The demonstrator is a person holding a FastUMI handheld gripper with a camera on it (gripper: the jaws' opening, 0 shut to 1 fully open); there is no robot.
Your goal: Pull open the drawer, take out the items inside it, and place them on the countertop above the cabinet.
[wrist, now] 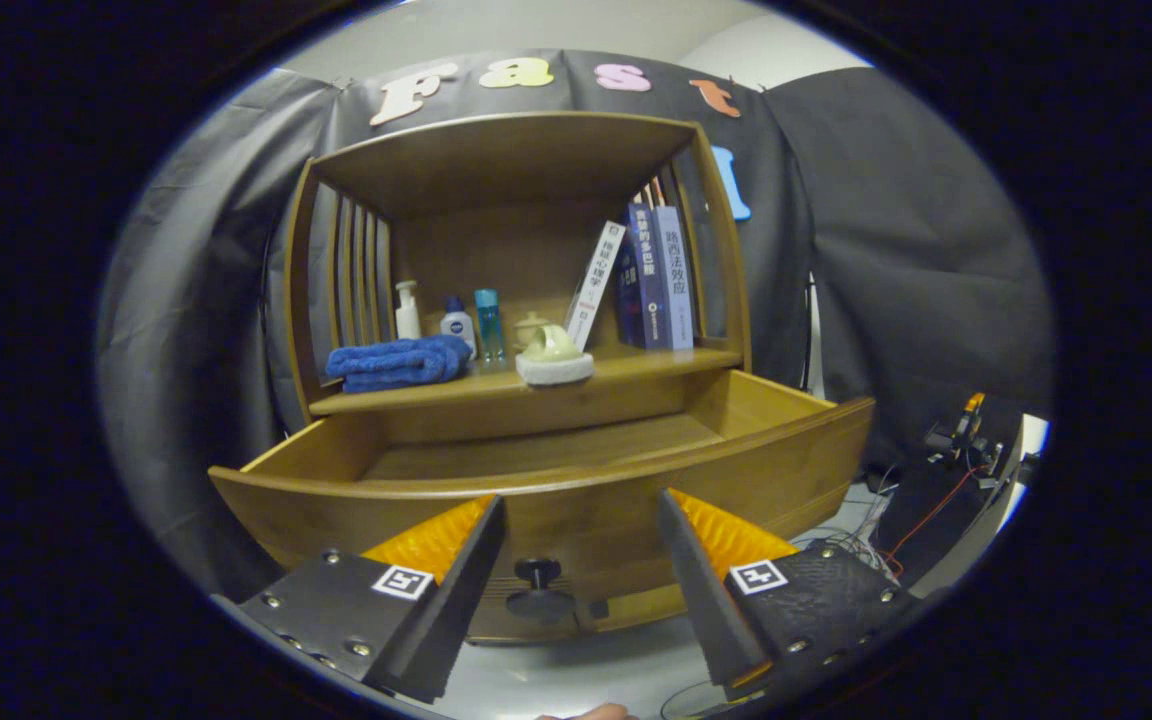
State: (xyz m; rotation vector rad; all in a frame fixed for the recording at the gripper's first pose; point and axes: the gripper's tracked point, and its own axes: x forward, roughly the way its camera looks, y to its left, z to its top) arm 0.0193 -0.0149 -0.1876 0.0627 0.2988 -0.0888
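Drawer pulled out; tongs spread wide and empty in front of it.

Gripper view: the tongs (581, 560) stand well open with nothing between the fingers, one to each side of the dark round knob (538, 572) on the drawer (556, 490) front, apart from it. The wooden drawer is drawn forward out of the cabinet (516, 300); its bare floor shows and I see no item on the part that is visible, though the near strip behind the front panel is hidden. On the table (536, 385) above the drawer lie a folded blue towel (398, 362), a white pump bottle (407, 312), a small white bottle with a blue cap (457, 322), a clear blue bottle (488, 325), and a pale soap on a white dish (554, 358). A white book (596, 285) leans against upright blue books (658, 278). Loose cables (921, 520) lie beyond the drawer's right corner.
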